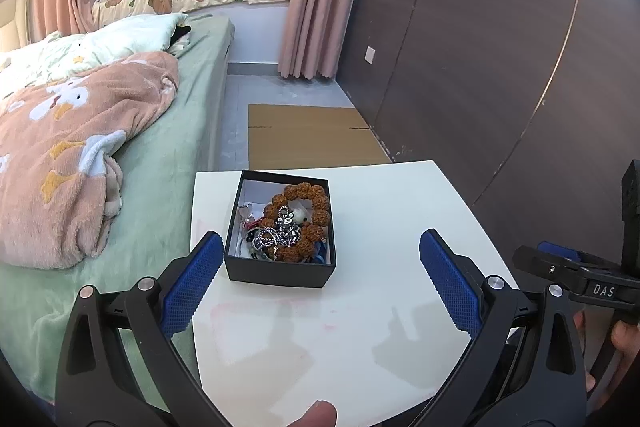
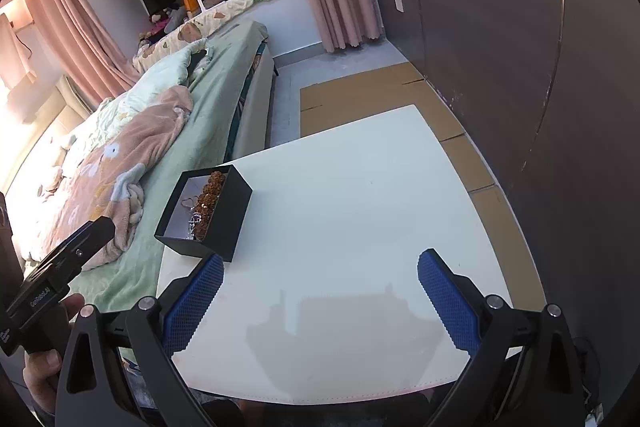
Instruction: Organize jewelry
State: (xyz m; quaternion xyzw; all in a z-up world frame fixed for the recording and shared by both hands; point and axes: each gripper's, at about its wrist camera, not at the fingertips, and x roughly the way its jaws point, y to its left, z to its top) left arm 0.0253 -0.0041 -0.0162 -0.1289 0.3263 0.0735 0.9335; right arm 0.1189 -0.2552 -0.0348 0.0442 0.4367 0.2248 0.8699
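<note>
Both grippers, left [image 1: 320,279] and right [image 2: 320,291], hover with jaws wide apart, gripping nothing; beyond the left jaws a black box [image 1: 280,269] of jewelry [image 1: 294,225] sits on the white table [image 1: 400,227]

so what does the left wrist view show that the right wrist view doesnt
Only the left wrist view looks down into the black box: a brown bead bracelet, tangled silver chains and a small heart pendant, all heaped together.

Only the right wrist view shows the box's outer side wall and the bare right half of the white table.

Both show the box near the table's bed-side edge, the bed, pink curtains, cardboard on the floor, and both grippers, left gripper and right gripper, open and empty.
</note>
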